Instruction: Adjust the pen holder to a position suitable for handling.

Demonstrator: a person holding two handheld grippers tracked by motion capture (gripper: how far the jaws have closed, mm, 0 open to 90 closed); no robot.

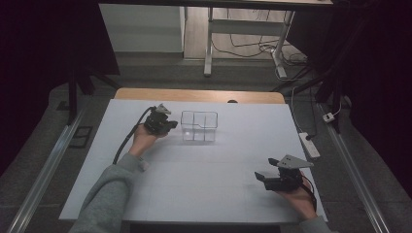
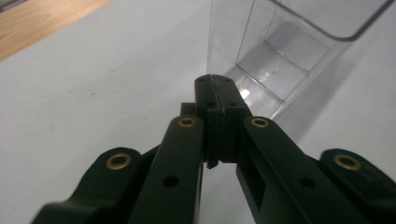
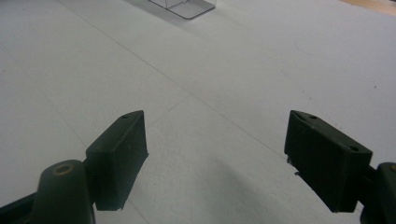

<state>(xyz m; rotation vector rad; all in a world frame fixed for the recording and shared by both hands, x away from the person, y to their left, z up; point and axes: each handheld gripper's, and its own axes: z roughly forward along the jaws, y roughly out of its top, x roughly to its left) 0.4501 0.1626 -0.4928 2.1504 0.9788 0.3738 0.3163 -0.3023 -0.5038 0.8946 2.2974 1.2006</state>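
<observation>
1. High view: one clear divided container (image 1: pixel 199 126) is seen standing upright on the white table (image 1: pixel 204 179), toward the far side, with the left gripper (image 1: pixel 167 125) just beside its left wall.
2. Left gripper: jaws are pressed together; nothing is held.
3. Right gripper (image 1: pixel 266 171): jaws are spread wide and empty, well apart from the container.
4. Judgement: if the container is to be grasped, the left jaws should be opened first and its wall approached squarely.
5. Count: one container, two grippers.
</observation>
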